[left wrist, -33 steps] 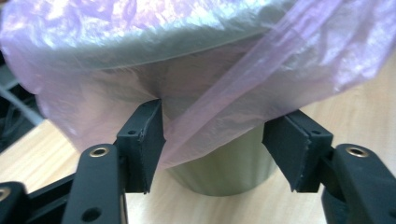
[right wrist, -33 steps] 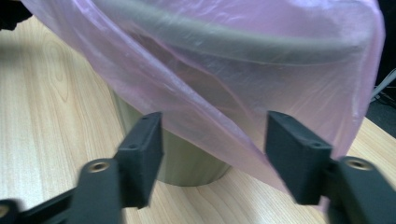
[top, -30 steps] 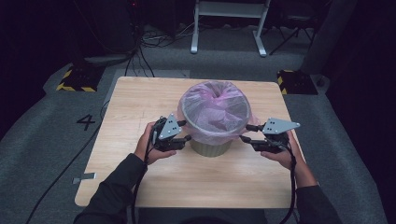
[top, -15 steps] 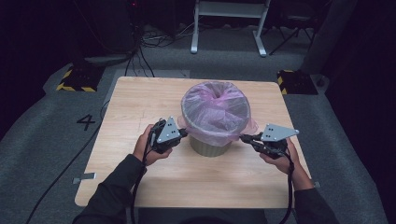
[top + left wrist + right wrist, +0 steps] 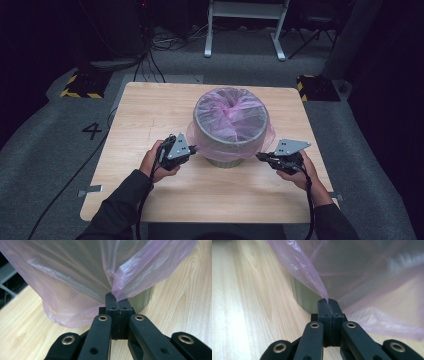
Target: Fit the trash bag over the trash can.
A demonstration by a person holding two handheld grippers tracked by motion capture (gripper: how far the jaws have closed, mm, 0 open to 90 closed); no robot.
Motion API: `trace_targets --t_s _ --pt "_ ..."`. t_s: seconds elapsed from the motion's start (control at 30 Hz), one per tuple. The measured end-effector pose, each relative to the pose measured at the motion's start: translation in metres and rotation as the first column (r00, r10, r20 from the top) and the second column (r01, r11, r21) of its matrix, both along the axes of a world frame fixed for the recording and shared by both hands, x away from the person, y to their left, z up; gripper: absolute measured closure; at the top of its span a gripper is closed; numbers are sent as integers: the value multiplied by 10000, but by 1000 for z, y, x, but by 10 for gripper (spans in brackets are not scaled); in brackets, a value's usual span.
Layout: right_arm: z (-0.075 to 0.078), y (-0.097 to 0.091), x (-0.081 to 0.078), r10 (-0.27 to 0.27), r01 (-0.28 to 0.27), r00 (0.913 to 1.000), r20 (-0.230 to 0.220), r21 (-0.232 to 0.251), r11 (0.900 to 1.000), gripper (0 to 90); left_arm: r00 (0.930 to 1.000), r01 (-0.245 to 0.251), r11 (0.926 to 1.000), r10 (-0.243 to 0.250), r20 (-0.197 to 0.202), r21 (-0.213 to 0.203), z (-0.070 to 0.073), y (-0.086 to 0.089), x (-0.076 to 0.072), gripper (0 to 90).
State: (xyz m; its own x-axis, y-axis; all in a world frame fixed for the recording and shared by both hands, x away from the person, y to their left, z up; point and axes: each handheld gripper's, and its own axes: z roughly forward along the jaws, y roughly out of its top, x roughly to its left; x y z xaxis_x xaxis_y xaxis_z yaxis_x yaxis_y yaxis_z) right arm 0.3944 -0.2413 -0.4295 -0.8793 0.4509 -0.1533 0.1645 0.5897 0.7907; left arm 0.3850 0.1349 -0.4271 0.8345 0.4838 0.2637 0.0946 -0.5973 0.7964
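Bin [image 5: 231,131] stands mid-table, nearer the far edge, lined with one pink bag [image 5: 227,107] whose skirt hangs over the rim. Left gripper [image 5: 192,148] and right gripper [image 5: 259,156] are each clamped on a pinch of that skirt at opposite sides. Uneven or hard tugging could tear the thin film or tip the bin. One bin, one bag, two grippers.

Pink liner [image 5: 82,277] cut off by the top and side edges of both gripper views; bin [image 5: 227,135] wall largely veiled behind it; bin's contents indiscernible beneath bunched film; person's forearms [image 5: 120,210] cropped at the high view's lower edge.
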Motion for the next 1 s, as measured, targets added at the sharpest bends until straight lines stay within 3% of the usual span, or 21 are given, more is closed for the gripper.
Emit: trace_targets --t_s 0.13,0.27,0.33,0.47,0.8,0.9,0.97,1.0 --pt "-14 -1 11 -287 276 9987 -417 -254 9993 900 9998 -182 9990 187 -114 407 -10 -2 8 900" --pt "-25 -4 21 -568 543 9967 -587 -423 9976 900 9984 -366 9991 375 -430 202 -21 -3 16 899" --pt "-28 -6 25 -637 620 9952 -744 -245 9978 900 9979 -376 9989 390 -513 284 -26 -5 19 899" --pt "-38 -7 35 -896 858 9913 -966 -432 9954 900 9963 -459 9980 489 -709 429 -34 -7 26 899" --pt "-53 -8 46 -1290 1228 9743 -1848 -449 9914 900 9892 -662 9967 718 -1278 477 -49 -12 36 878" --pt "-57 -9 46 -1389 1342 9720 -1895 -374 9902 900 9859 -1080 9941 1089 -1271 137 -50 -9 34 706" --pt "-59 -11 46 -1541 1491 9694 -1912 -408 9880 893 9829 -1307 9914 1299 -1305 22 -48 -4 33 474" --pt "-60 -12 46 -1620 1575 9678 -1925 -383 9868 852 9805 -1339 9910 1312 -1464 -85 -47 -1 31 401"
